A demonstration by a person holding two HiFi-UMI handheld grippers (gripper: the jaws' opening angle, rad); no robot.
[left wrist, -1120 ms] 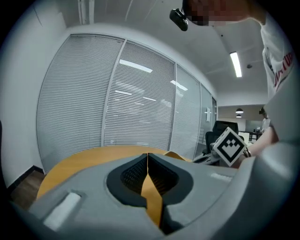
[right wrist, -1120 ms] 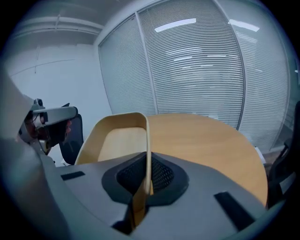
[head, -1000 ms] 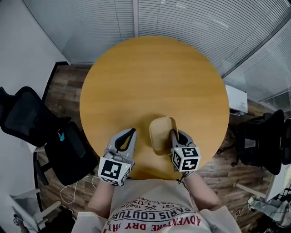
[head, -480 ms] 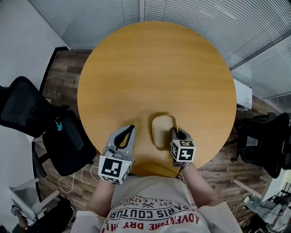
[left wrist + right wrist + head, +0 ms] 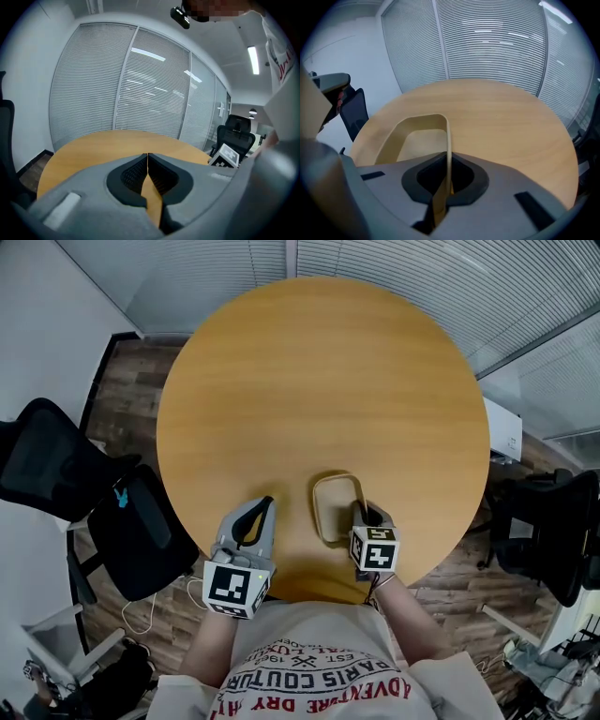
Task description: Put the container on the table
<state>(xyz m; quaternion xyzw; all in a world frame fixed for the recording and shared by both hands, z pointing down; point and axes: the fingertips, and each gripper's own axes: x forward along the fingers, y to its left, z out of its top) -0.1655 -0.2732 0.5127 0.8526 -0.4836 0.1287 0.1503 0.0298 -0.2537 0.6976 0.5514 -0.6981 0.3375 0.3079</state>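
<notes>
The container (image 5: 335, 509) is a tan, shallow tray with rounded corners, low over the near part of the round wooden table (image 5: 319, 371). My right gripper (image 5: 361, 513) is shut on the container's right wall. In the right gripper view that thin wall (image 5: 448, 140) runs straight between the jaws, and the container's floor (image 5: 419, 143) lies level with the tabletop. Whether it touches the wood I cannot tell. My left gripper (image 5: 267, 504) hovers to the container's left, shut with nothing in it. Its jaws (image 5: 147, 158) meet in the left gripper view.
Black office chairs stand on the floor at the left (image 5: 56, 474) and the right (image 5: 544, 531) of the table. A white box (image 5: 502, 432) sits beyond the right rim. Glass walls with blinds (image 5: 394, 277) close the far side.
My right gripper has come down with the container, which now lies flatter and lower over the table. The left gripper has barely shifted.
</notes>
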